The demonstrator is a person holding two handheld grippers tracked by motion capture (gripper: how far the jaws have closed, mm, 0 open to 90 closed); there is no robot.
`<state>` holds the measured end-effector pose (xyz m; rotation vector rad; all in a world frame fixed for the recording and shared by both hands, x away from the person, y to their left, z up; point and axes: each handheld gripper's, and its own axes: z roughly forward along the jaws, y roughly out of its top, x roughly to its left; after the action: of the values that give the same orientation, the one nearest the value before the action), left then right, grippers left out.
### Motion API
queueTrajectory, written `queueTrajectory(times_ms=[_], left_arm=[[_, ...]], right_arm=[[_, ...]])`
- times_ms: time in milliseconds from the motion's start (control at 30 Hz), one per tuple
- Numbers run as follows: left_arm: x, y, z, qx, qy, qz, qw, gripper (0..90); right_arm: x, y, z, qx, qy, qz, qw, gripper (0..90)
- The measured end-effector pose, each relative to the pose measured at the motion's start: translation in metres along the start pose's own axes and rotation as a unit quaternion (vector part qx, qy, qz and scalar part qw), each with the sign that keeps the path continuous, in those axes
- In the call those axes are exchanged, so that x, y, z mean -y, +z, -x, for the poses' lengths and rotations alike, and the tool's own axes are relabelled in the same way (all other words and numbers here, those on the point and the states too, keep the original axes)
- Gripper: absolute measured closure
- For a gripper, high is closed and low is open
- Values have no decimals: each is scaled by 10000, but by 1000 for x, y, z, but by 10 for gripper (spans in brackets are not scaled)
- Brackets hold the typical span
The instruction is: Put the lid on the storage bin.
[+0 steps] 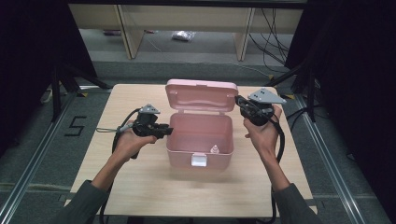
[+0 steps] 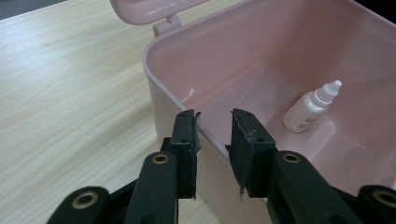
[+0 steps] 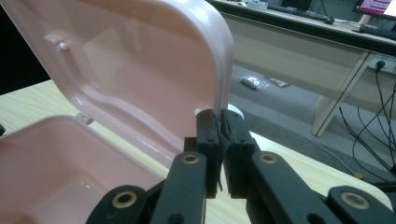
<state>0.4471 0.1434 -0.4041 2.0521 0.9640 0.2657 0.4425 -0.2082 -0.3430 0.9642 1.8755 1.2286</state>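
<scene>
Gripping the upright lid [image 3: 140,70], right tool [image 3: 219,116] clamps; left tool [image 2: 214,116] released.

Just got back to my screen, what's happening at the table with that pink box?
A person works a pink box with a gripper in each hand. The right gripper has its fingers shut on the edge of the raised lid, holding it open. The left gripper sits at the box's left wall, fingers open astride the rim without pressing it. A small white dropper bottle lies inside the box.
</scene>
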Motion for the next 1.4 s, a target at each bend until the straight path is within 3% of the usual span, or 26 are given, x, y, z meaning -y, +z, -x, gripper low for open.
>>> queueTrajectory(times_ms=[33, 67, 133, 167, 200, 267, 533, 633, 667, 1000, 1033, 1400], left_arm=[[0, 0, 0, 7, -7, 3, 10000, 705], [0, 0, 0, 13, 7, -7, 10000, 702], [0, 0, 1, -11, 18, -9, 10000, 696], [0, 0, 1, 5, 38, -41, 10000, 694], [0, 0, 1, -12, 46, -25, 10000, 695], [0, 0, 1, -1, 9, -17, 10000, 695], [2, -1, 2, 5, 5, 14, 10000, 694], [2, -1, 2, 26, 8, -16, 10000, 686], [3, -1, 3, 29, -16, 2, 10000, 682], [4, -1, 4, 26, 10, -23, 10000, 676], [4, -2, 4, 3, 82, -63, 9999, 675], [6, -3, 5, 30, 13, -45, 10000, 670]], right_arm=[[1, -2, -2, -13, 118, -52, 9999, 873], [1, -3, 0, -39, -22, -9, 10000, 873], [3, -5, -2, -78, 106, -38, 9999, 873], [4, -6, -2, -72, 6, -10, 10000, 873], [5, -7, -3, -78, 89, -19, 9999, 873], [5, -8, -2, -98, 3, 26, 9999, 872], [10, -15, -5, -230, 137, -36, 9996, 867], [10, -15, -5, -187, 48, 37, 9998, 866], [10, -16, -6, -227, 109, -57, 9997, 866], [9, -13, -3, -245, 36, 79, 9997, 866], [9, -13, -3, -264, 59, 65, 9996, 866], [6, -11, 0, -314, -39, 29, 9995, 864]])
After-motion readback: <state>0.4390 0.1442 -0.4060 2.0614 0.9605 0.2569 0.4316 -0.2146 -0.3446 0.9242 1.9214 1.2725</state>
